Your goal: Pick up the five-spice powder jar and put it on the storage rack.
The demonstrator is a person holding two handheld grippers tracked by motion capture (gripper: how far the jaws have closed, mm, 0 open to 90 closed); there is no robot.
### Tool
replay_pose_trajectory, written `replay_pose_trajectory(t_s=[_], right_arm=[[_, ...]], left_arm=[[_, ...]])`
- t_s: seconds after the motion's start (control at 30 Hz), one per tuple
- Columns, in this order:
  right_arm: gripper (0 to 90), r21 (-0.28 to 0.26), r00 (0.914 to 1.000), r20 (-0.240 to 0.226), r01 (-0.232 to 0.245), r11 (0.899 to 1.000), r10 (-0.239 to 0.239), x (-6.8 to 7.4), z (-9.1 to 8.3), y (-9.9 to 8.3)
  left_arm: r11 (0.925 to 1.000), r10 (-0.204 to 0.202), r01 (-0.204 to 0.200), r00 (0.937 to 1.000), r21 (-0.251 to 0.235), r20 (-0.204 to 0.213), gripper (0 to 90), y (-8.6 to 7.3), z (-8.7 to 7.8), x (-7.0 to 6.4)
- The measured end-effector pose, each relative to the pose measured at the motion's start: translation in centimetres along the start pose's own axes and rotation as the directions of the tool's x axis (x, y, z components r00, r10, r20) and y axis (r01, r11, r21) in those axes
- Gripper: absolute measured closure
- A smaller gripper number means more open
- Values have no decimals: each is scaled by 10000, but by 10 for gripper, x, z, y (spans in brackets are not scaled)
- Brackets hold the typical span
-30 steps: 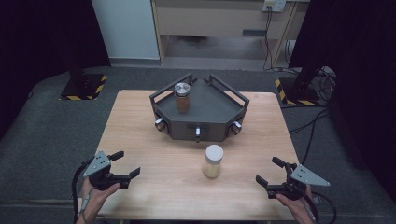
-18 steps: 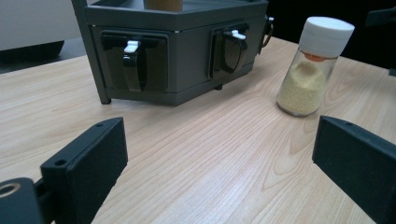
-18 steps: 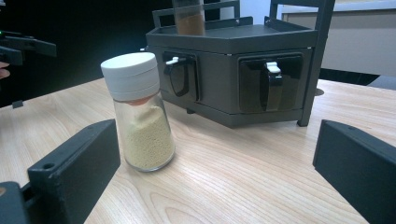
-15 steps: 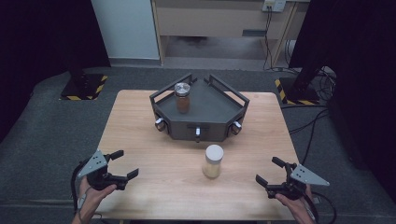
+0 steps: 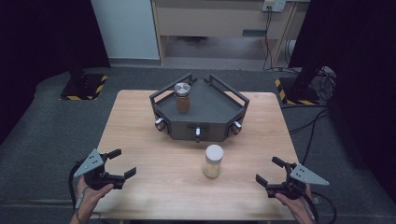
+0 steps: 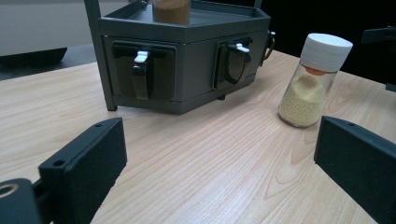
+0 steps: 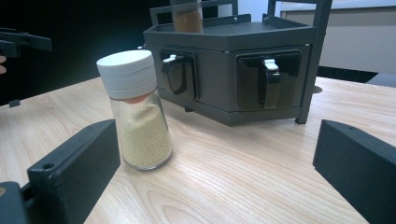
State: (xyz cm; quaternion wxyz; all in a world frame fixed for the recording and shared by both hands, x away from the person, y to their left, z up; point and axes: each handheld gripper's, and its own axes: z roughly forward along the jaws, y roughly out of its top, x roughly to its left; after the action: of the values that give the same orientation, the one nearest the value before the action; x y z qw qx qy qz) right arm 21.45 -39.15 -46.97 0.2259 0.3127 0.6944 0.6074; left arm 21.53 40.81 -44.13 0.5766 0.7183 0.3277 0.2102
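1. I see a light wooden counter (image 5: 154, 140) with clear grain, standing on dark grey carpet; black curtains hang at both sides, and a pale cabinet stands against the far wall.
2. My left tongs (image 5: 120, 164) sit at the near left corner, jaws spread wide and holding nothing.
3. My right tongs (image 5: 269, 171) sit at the near right corner, jaws equally wide and empty.
4. The white-capped jar (image 5: 213, 161) of yellow grains stands upright on the counter between the two tongs, apart from both, just in front of the dark rack (image 5: 212, 109).
5. A brown-filled jar (image 5: 182, 97) stands on the rack's top.
6. I can read no label or writing on either jar.
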Motion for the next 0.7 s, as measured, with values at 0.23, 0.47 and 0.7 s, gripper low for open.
replay_pose_trajectory(t_s=[0.23, 0.47, 0.7], right_arm=[[13, 19, 10000, -79, 61, 10000, -61, 0, 2, 1], [13, 13, 10000, -11, -8, 10000, 8, -1, 1, 0], [13, 25, 10000, 13, -42, 10000, 42, -1, 1, 0]], left_arm=[[10000, -44, 44, 10000, 22, -27, 10, -1, 0, 0], [10000, -64, 64, 10000, 56, 17, 9, 0, 1, 1], [10000, -55, 55, 10000, 63, 23, 9, 0, 1, 1]])
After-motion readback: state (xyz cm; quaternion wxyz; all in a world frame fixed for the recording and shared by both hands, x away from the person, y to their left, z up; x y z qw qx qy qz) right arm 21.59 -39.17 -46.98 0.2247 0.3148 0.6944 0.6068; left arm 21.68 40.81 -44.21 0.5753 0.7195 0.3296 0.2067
